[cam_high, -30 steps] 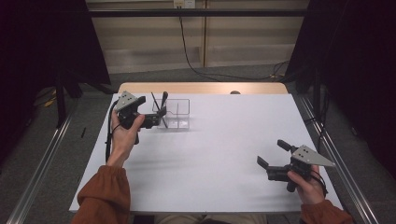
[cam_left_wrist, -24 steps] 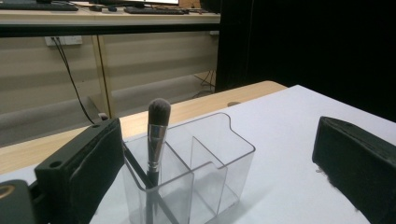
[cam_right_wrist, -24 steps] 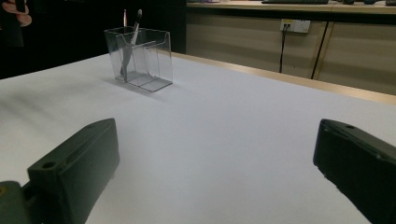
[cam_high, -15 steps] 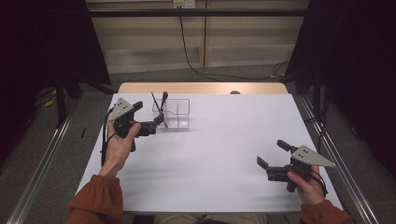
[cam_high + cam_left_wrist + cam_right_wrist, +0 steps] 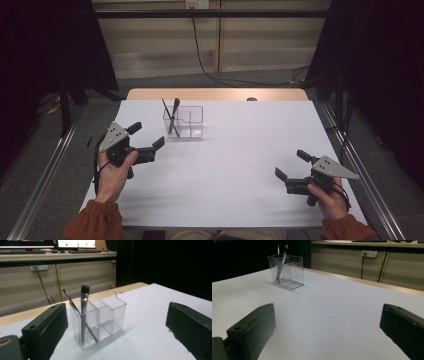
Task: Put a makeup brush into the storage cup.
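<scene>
Both brushes stand in the clear plastic three-compartment organizer (image 5: 98, 321), just ahead of the left gripper (image 5: 148, 139), jaws spread and empty. The right gripper (image 5: 291, 165) idles agape, well apart. The placing step looks finished; next probably calls for withdrawing clear.

A white table cover (image 5: 240, 165) is lying beneath the jaws of the left gripper (image 5: 147, 135) and the right gripper (image 5: 291, 164). Far beyond the left jaws, a monitor (image 5: 76, 243) and a keyboard (image 5: 81, 251) are sitting on a desk (image 5: 50, 257). Far beyond the right jaws, a black cable (image 5: 362, 265) is hanging from a wall socket (image 5: 369, 253).
</scene>
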The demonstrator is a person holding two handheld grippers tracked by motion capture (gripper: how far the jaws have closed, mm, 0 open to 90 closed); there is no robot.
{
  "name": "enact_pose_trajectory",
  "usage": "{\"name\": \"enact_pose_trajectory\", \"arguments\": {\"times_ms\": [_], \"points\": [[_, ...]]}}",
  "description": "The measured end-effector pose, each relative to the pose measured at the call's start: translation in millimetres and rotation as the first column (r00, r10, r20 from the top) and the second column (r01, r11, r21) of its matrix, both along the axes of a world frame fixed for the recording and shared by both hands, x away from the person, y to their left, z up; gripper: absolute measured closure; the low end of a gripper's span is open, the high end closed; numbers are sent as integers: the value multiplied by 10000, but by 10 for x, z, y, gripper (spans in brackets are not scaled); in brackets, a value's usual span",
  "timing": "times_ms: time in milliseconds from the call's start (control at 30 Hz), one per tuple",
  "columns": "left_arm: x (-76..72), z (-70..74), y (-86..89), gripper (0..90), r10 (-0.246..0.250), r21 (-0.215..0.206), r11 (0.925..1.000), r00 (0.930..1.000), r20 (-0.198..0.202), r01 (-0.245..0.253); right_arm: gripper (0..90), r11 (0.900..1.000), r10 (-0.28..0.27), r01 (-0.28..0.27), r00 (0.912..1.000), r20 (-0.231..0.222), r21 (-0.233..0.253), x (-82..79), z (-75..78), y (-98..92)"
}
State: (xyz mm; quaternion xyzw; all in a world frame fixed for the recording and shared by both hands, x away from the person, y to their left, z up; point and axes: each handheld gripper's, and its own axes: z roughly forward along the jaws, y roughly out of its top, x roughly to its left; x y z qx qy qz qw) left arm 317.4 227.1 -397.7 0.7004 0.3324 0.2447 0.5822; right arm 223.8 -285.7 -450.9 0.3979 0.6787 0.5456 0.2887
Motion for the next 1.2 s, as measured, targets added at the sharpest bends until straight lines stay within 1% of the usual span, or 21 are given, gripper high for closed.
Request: {"name": "enact_pose_trajectory", "arguments": {"times_ms": [100, 267, 333, 367, 433, 567, 633, 700, 767, 833, 867, 900, 967, 1067, 1100, 1133, 1200], "points": [[-81, -32, 62, 34, 125, -127, 9998, 9999, -46, -125, 0, 10000, -6, 6, 10000, 13, 3, -5, 1, 4], [-201, -52, 156, 31, 466, -59, 9989, 9989, -74, -467, 0, 10000, -55, 55, 10000, 29, 49, -8, 3, 2], [-250, -61, 184, 31, 590, -160, 9981, 9980, -221, -593, 0, 10000, -80, 80, 10000, 31, 54, -9, 3, -1], [-273, -70, 192, 31, 600, -190, 9980, 9979, -257, -605, 0, 9999, -94, 94, 10000, 26, 82, -12, 5, -1], [-321, -91, 203, 31, 608, -77, 9981, 9979, -228, -610, 0, 9999, -101, 100, 9999, 34, 83, -16, 5, -3], [-413, -129, 222, 31, 643, -85, 9979, 9976, -255, -645, 0, 9999, -137, 137, 9999, 17, 76, -21, 5, -7], [-452, -144, 228, 31, 668, -75, 9977, 9972, -333, -671, 0, 9999, -144, 144, 9999, 44, 86, -28, 5, -8], [-481, -159, 226, 31, 539, -45, 9985, 9970, -563, -542, 0, 9998, -166, 166, 9999, 21, 105, -31, 5, -9], [-515, -179, 225, 31, 437, 63, 9990, 9975, -563, -434, 0, 9998, -174, 174, 9998, 28, 90, -37, 5, -12], [-547, -194, 240, 31, 431, 60, 9991, 9973, -599, -428, 0, 9998, -172, 172, 9998, 26, 70, -46, 5, -17], [-563, -198, 251, 31, 495, -26, 9988, 9971, -576, -497, 0, 9997, -191, 190, 9998, 21, 119, -49, 5, -18], [-579, -201, 271, 31, 574, -21, 9983, 9972, -487, -576, 0, 9997, -212, 211, 9998, 32, 109, -51, 4, -23], [-597, -213, 295, 31, 667, -109, 9977, 9968, -442, -672, 0, 9997, -221, 220, 9998, 36, 76, -54, 5, -31], [-627, -234, 330, 31, 685, -6, 9976, 9975, -154, -686, 0, 9998, -208, 207, 9998, 48, 83, -60, 8, -31], [-635, -244, 337, 31, 645, -75, 9979, 9975, -282, -647, 0, 9998, -191, 191, 9998, 51, 73, -64, 10, -31], [-646, -251, 341, 31, 691, -145, 9975, 9971, -306, -696, 0, 9998, -184, 184, 9998, 42, 87, -70, 12, -31], [-668, -263, 348, 31, 716, -74, 9974, 9969, -331, -719, 0, 9998, -189, 188, 9998, 48, 74, -75, 14, -36]]}}
